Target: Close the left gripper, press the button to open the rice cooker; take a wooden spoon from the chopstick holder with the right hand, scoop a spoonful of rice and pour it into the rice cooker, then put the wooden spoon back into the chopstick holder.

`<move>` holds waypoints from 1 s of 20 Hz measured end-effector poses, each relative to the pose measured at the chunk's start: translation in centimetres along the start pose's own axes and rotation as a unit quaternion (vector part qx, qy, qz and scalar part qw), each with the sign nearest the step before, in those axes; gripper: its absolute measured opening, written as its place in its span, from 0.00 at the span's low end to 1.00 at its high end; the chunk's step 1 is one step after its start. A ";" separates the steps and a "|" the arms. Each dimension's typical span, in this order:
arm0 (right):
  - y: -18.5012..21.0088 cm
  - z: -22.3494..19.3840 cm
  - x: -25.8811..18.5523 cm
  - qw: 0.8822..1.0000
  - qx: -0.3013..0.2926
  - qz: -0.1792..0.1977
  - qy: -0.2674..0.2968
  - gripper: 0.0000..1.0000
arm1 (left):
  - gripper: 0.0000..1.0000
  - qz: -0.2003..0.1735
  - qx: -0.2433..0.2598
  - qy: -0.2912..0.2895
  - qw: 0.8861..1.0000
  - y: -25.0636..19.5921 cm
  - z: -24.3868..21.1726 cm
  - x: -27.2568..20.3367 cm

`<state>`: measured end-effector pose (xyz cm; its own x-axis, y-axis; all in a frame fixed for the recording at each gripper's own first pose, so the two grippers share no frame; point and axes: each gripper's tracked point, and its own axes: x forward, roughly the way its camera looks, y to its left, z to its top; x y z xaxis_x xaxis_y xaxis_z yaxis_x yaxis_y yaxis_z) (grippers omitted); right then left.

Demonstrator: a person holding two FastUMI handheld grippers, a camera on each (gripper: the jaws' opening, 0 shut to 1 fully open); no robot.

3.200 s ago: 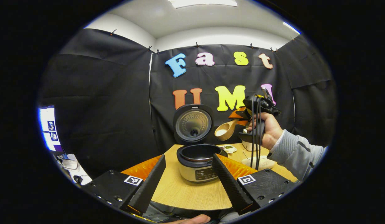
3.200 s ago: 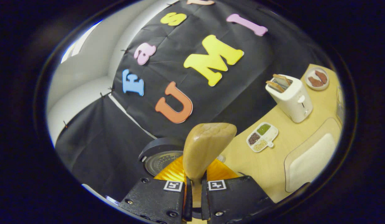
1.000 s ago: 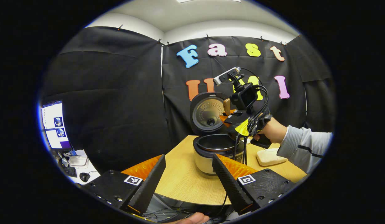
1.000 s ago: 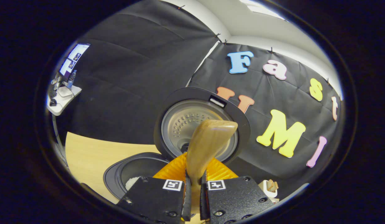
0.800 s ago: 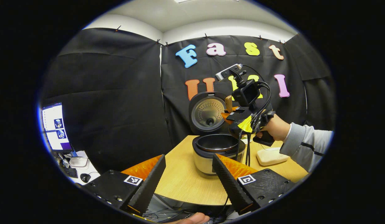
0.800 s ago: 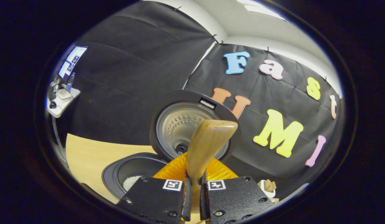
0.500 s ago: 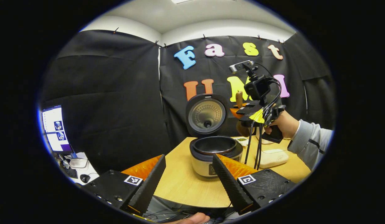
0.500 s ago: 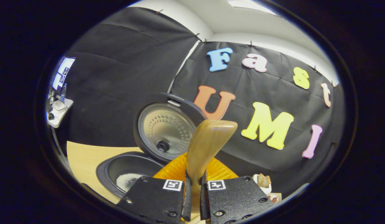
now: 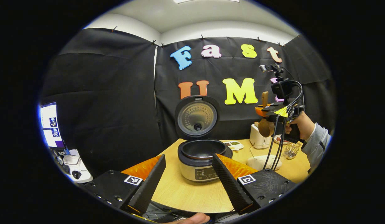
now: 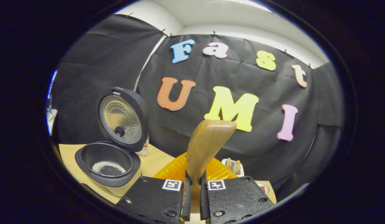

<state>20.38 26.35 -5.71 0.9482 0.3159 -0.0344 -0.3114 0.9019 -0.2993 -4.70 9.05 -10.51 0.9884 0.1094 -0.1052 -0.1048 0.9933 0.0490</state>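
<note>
The rice cooker (image 9: 198, 169) stands on the wooden table with its lid (image 9: 197, 116) raised. A thin layer of rice (image 10: 107, 168) lies in its pot (image 10: 86, 158). My left gripper (image 9: 188, 157) is open and empty, low in front of the cooker. My right gripper (image 9: 264, 109), held by a hand (image 9: 299, 124), hovers at the right above the toaster (image 9: 257, 138). It is shut on the wooden spoon (image 10: 208, 143), whose bowl (image 9: 266, 127) hangs down. The wire chopstick holder (image 9: 291, 151) stands below the hand.
A white pad (image 9: 257, 161) lies right of the cooker, and a small divided dish (image 9: 234, 144) sits behind it. Cables (image 9: 274, 146) dangle from the right gripper. A monitor (image 9: 49, 126) and desk (image 9: 72, 161) are off the table's left edge.
The right gripper has carried the spoon from over the cooker's pot to the right, above the toaster. The left gripper stays open and has only shifted slightly.
</note>
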 end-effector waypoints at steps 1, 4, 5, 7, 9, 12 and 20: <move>-1.3 -0.4 -0.2 1.000 0.011 -0.006 0.002 0.17 | 0.96 -0.002 0.000 -0.003 1.000 -0.3 0.2 0.2; -5.1 -1.9 -0.8 0.999 0.025 -0.026 0.011 0.17 | 0.96 0.003 -0.005 -0.010 1.000 -0.8 0.8 0.6; -6.3 -2.5 -1.1 0.999 0.034 -0.031 0.017 0.17 | 0.96 0.002 -0.009 -0.011 1.000 -1.2 0.8 0.8; -8.3 -3.8 -2.0 0.998 0.051 -0.035 0.028 0.17 | 0.96 -0.004 -0.020 -0.010 1.000 -1.9 0.8 1.1; -10.7 -4.7 -2.8 0.996 0.062 -0.049 0.033 0.17 | 0.96 -0.007 -0.025 -0.012 1.000 -2.4 1.0 1.5; -14.1 -6.1 -4.3 0.994 0.075 -0.074 0.035 0.17 | 0.96 -0.007 -0.023 -0.018 1.000 -2.5 1.1 1.9; -20.6 -11.7 -5.6 0.984 0.113 -0.125 0.050 0.18 | 0.96 -0.024 -0.023 -0.036 0.999 -4.2 1.9 2.2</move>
<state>22.22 2.54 -10.48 0.9950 0.0552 -0.0836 -0.0628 0.9939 -0.0904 -1.91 5.00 -9.10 0.9976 0.0607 -0.0339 -0.0608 0.9982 -0.0011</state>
